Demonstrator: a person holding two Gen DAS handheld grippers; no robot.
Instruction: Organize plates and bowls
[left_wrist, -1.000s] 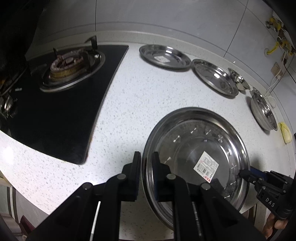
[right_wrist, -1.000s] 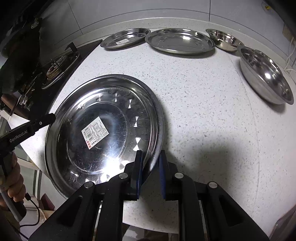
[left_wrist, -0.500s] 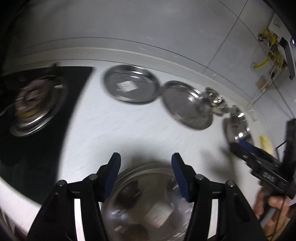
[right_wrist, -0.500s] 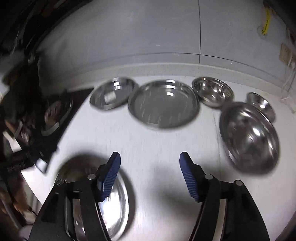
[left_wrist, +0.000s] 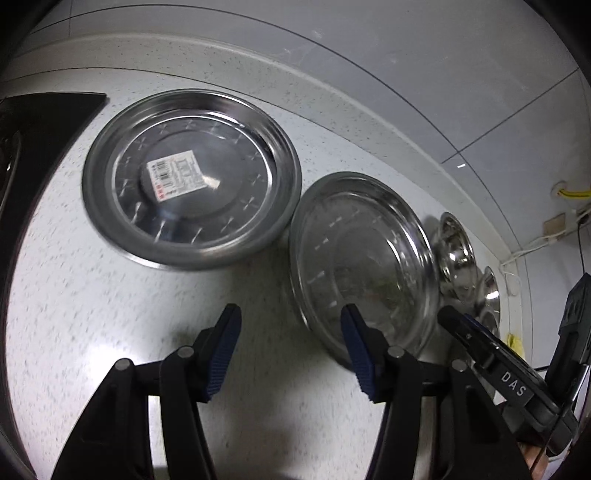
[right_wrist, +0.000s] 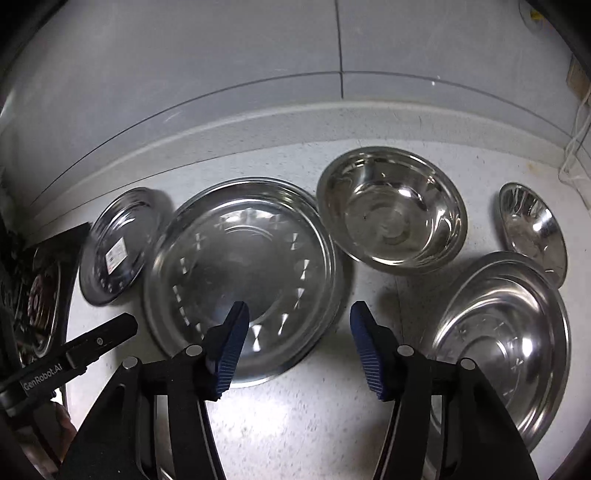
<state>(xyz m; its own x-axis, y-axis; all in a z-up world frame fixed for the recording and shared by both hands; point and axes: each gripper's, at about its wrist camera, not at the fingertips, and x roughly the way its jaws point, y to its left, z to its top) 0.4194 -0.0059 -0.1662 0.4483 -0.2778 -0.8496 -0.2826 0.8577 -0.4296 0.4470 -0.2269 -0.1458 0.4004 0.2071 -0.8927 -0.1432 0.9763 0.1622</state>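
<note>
On the speckled white countertop (right_wrist: 295, 417), steel dishes lie in a row below the tiled wall. Largest, the plain plate (right_wrist: 240, 280) sits centre, just ahead of the right gripper (right_wrist: 299, 343), whose blue pads (right_wrist: 229, 347) stand wide apart, holding nothing. Right of it rests a wide shallow bowl (right_wrist: 506, 339), then a deep bowl (right_wrist: 391, 210) behind. The labelled plate (left_wrist: 190, 194) lies left, beside the stove, ahead of the left gripper (left_wrist: 291, 350), likewise spread and empty. Smallest, a little bowl (right_wrist: 532, 229) sits far right.
</note>
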